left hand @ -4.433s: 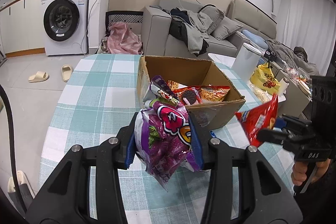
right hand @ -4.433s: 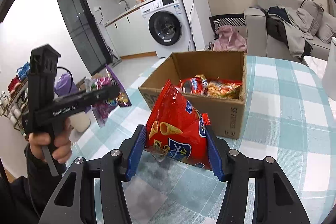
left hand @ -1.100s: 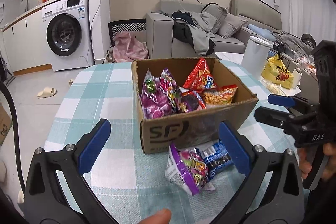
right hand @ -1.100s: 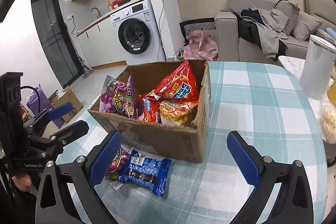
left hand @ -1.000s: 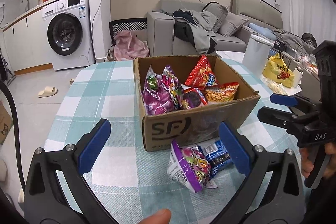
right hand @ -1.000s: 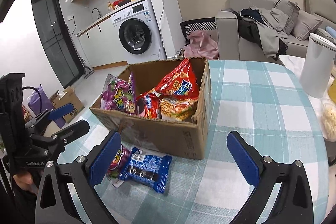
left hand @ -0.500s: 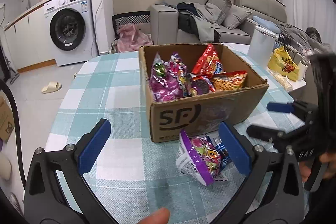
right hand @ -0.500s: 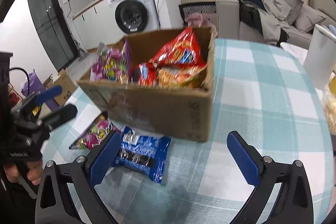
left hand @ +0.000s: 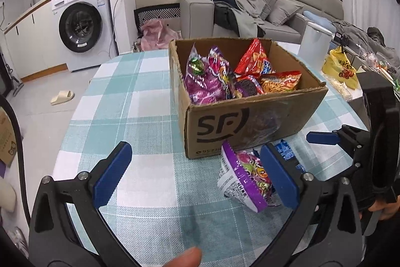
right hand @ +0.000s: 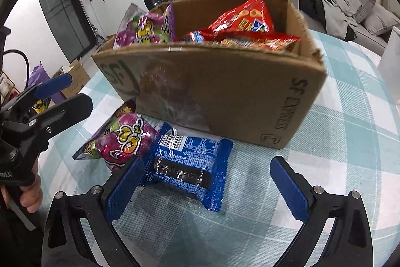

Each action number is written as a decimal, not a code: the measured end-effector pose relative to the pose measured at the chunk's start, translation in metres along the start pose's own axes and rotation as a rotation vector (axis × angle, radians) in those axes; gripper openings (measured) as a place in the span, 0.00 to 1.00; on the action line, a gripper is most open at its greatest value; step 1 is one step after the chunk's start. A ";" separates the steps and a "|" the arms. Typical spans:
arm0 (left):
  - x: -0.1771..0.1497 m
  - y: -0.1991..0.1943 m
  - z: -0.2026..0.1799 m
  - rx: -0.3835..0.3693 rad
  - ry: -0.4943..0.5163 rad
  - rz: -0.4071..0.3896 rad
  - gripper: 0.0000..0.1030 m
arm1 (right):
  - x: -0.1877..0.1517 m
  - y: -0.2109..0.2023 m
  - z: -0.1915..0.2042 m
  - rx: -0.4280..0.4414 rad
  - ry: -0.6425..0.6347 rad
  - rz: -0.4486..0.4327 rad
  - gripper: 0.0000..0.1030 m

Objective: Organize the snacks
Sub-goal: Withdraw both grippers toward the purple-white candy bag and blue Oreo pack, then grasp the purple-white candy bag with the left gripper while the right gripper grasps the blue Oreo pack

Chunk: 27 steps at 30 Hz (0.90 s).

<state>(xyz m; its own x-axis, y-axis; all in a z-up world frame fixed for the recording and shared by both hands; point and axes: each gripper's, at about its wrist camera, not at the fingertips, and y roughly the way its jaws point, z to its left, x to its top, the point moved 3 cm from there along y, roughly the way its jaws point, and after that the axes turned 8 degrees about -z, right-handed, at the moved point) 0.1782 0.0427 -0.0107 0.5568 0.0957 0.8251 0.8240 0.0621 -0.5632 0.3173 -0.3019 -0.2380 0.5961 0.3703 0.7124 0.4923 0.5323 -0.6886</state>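
Now right gripper [right hand: 205,182] nearer, wide open and empty over blue packet [right hand: 190,162] lying crosswise between its jaws; left gripper [left hand: 195,172] likewise open, purple bag [left hand: 246,179] beside right pad

We are no longer holding the purple bag [left hand: 207,81] and red bag [left hand: 255,59]; both are sitting in the box [left hand: 250,121]. Our right gripper [right hand: 207,182] is closing in on the blue packet [right hand: 190,164].

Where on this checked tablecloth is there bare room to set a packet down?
Bare cloth lies left of the brown cardboard box and right of it. Crowded in front: purple snack bag and blue wrapped packet.
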 end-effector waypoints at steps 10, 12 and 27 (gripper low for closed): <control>-0.005 0.010 0.009 0.009 -0.020 0.039 0.99 | -0.008 0.013 -0.014 -0.060 0.010 0.062 1.00; -0.005 0.013 0.009 0.008 -0.020 0.047 0.99 | -0.009 0.013 -0.013 -0.068 -0.001 0.060 1.00; -0.014 0.021 -0.001 -0.003 0.015 0.092 0.99 | -0.001 0.012 0.006 0.030 -0.037 0.039 0.59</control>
<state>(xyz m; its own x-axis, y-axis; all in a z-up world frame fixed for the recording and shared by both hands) 0.1877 0.0422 -0.0338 0.6319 0.0858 0.7703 0.7694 0.0505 -0.6368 0.3187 -0.2909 -0.2463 0.5904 0.4185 0.6901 0.4499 0.5392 -0.7119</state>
